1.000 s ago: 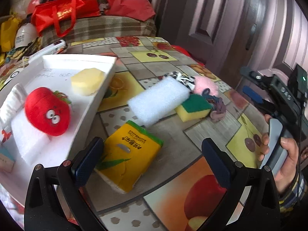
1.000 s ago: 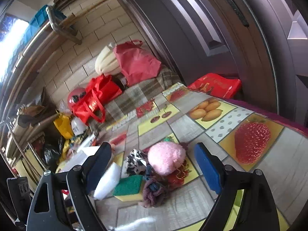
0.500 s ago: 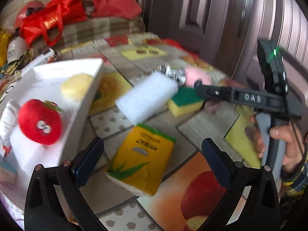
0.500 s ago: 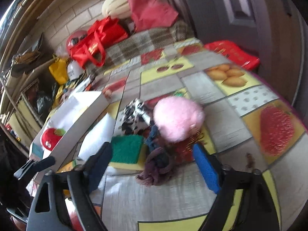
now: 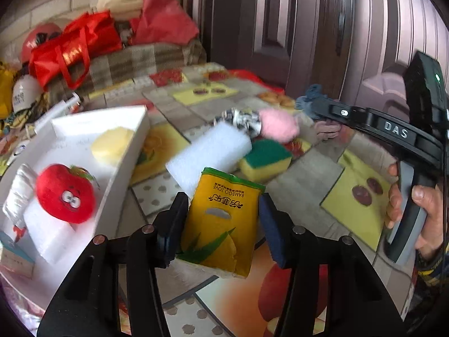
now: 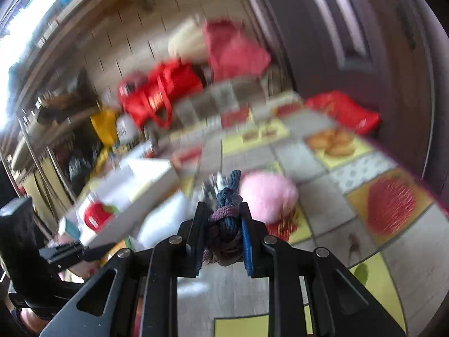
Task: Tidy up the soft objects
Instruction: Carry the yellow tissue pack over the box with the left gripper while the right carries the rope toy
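My left gripper point(image 5: 223, 213) is shut on a yellow tissue pack point(image 5: 221, 224) and holds it just above the table. My right gripper point(image 6: 223, 221) is shut on a knotted blue and purple rope toy point(image 6: 226, 219), lifted off the table; it also shows in the left wrist view point(image 5: 310, 102). On the table lie a white foam block point(image 5: 209, 153), a green-yellow sponge point(image 5: 265, 160), a pink pompom point(image 5: 277, 125) and a black-and-white cloth point(image 5: 238, 119). A white tray point(image 5: 123, 165) on the left holds a red plush tomato point(image 5: 64, 193), a yellow sponge point(image 5: 110, 143) and white pieces.
The table has a fruit-pattern cover point(image 5: 348, 193). Red bags point(image 5: 73, 47) and a checked cushion point(image 5: 146, 59) sit behind it. A dark door point(image 5: 280, 28) stands at the back right. The right hand-held gripper body point(image 5: 407, 140) crosses the right side of the left view.
My left gripper closed on the tissue pack and lifted it. My right gripper dropped to the pile, closed on the rope toy and raised it.
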